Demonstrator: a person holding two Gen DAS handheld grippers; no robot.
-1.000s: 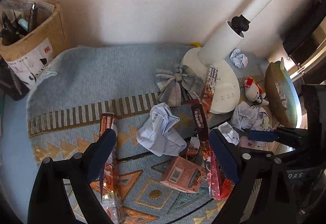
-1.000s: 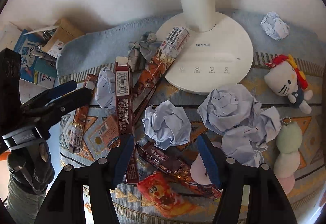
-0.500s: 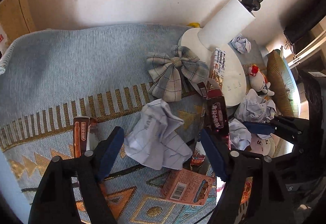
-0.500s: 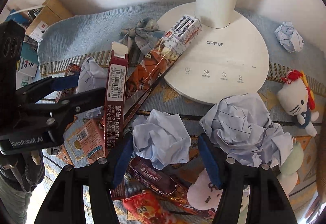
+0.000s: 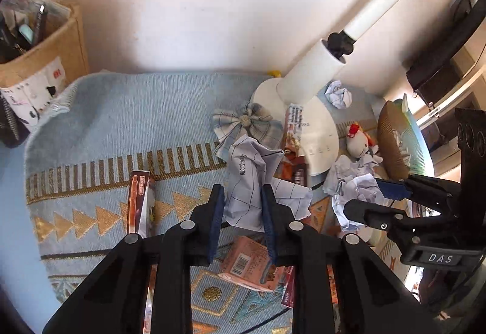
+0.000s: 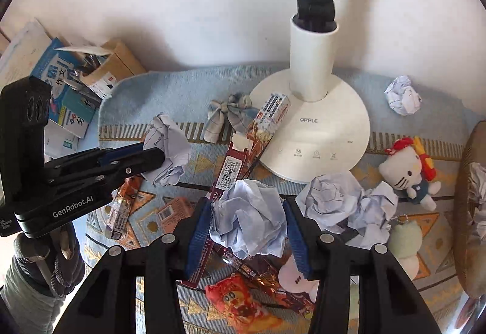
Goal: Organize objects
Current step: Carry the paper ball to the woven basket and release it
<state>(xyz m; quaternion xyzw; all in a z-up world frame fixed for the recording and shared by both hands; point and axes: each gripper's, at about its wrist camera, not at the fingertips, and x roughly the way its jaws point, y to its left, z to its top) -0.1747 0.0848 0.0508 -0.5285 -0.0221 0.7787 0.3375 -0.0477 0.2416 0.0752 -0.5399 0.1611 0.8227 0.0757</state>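
Several crumpled paper balls lie among snack boxes on a blue patterned mat (image 5: 121, 121). My left gripper (image 5: 242, 200) is shut on one white squared paper ball (image 5: 246, 170), held above the mat; the right wrist view shows the same gripper (image 6: 153, 151) and ball (image 6: 168, 148) at the left. My right gripper (image 6: 247, 208) is shut on a pale blue paper ball (image 6: 249, 221), both pads pressed into its sides. In the left wrist view the right gripper (image 5: 364, 197) sits at the right with that paper (image 5: 354, 191) between its fingers.
A white lamp base (image 6: 319, 133) stands at the back with a snack box (image 6: 270, 112) leaning on it. Nearby are a plaid bow (image 6: 227, 115), a kitty plush (image 6: 404, 170), more crumpled paper (image 6: 340, 200), a woven basket (image 5: 395, 145), a pen box (image 5: 39, 60) and books (image 6: 60, 91).
Both grippers closed onto the paper balls that lay between their fingers and rose with them; the mat and lamp now look farther away.
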